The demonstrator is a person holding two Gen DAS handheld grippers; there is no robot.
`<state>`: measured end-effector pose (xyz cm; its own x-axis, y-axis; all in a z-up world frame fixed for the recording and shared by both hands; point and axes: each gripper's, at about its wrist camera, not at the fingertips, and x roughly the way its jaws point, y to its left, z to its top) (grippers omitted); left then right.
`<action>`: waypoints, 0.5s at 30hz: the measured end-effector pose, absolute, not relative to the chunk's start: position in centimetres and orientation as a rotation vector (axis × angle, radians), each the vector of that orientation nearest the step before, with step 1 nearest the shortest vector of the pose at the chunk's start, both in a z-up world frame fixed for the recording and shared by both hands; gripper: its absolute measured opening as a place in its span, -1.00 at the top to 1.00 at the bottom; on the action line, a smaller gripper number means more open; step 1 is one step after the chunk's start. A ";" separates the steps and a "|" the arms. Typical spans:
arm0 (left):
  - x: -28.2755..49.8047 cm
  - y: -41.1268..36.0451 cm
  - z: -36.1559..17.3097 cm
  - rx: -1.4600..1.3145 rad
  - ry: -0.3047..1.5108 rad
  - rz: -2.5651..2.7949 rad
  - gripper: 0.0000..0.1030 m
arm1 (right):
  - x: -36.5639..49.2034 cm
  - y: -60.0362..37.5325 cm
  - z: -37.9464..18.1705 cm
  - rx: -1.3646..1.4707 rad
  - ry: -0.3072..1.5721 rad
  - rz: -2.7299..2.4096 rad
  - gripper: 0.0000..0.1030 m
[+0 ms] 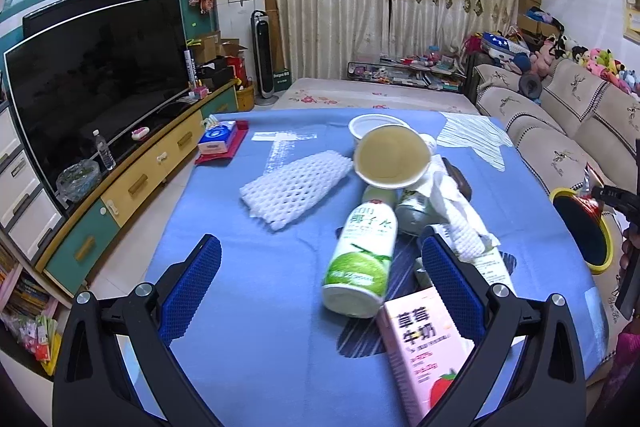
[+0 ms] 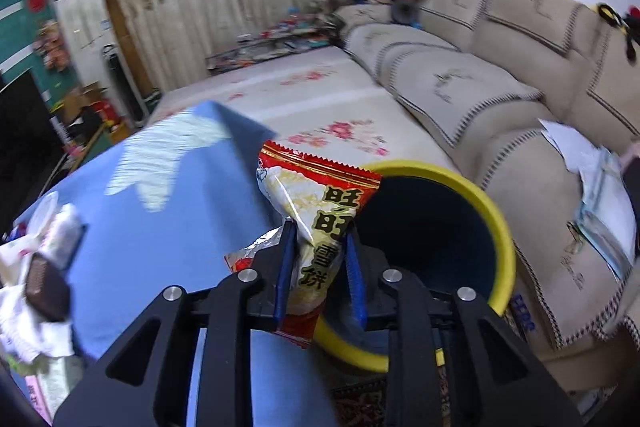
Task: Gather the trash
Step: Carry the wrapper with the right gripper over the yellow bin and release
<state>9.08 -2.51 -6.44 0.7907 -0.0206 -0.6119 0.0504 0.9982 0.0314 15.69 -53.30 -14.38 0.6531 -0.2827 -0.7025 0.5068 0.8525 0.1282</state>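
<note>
My left gripper [image 1: 320, 259] is open above the blue tablecloth [image 1: 248, 307], its fingers either side of a lying green-and-white bottle [image 1: 362, 259]. A pink milk carton [image 1: 424, 351], a paper cup [image 1: 391, 157], white foam netting [image 1: 294, 187] and crumpled tissue [image 1: 452, 203] lie around it. My right gripper [image 2: 320, 239] is shut on a red-and-white snack wrapper [image 2: 316, 203], held beside the mouth of the yellow-rimmed bin [image 2: 496, 223]. The bin also shows in the left wrist view [image 1: 600, 259] at the table's right edge.
A beige sofa [image 2: 500, 99] runs along the right behind the bin. A TV [image 1: 92, 75] on a low cabinet stands on the left. A tissue pack on a red tray [image 1: 218, 143] sits at the table's far left. A floral-covered surface [image 2: 320, 99] lies beyond the table.
</note>
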 end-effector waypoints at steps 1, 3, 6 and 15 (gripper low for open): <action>9.2 -2.9 -6.5 0.050 0.661 -0.043 -0.93 | 15.8 -54.3 -15.0 0.335 0.746 -0.475 0.45; 9.5 -3.9 -6.5 0.060 0.668 -0.053 -0.93 | 16.1 -55.6 -16.0 0.353 0.764 -0.484 0.40; 9.9 -5.3 -6.6 0.074 0.675 -0.060 -0.93 | 16.1 -56.7 -17.3 0.366 0.781 -0.502 0.38; 11.0 -7.3 -7.0 0.092 0.703 -0.076 -0.93 | 15.5 -58.6 -18.7 0.412 0.791 -0.526 -0.08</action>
<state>11.03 -7.30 -7.02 0.7605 -0.0391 -0.6481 0.1013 0.9931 0.0590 15.51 -58.58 -18.66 0.5881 -0.2876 -0.7559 0.5856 0.7961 0.1527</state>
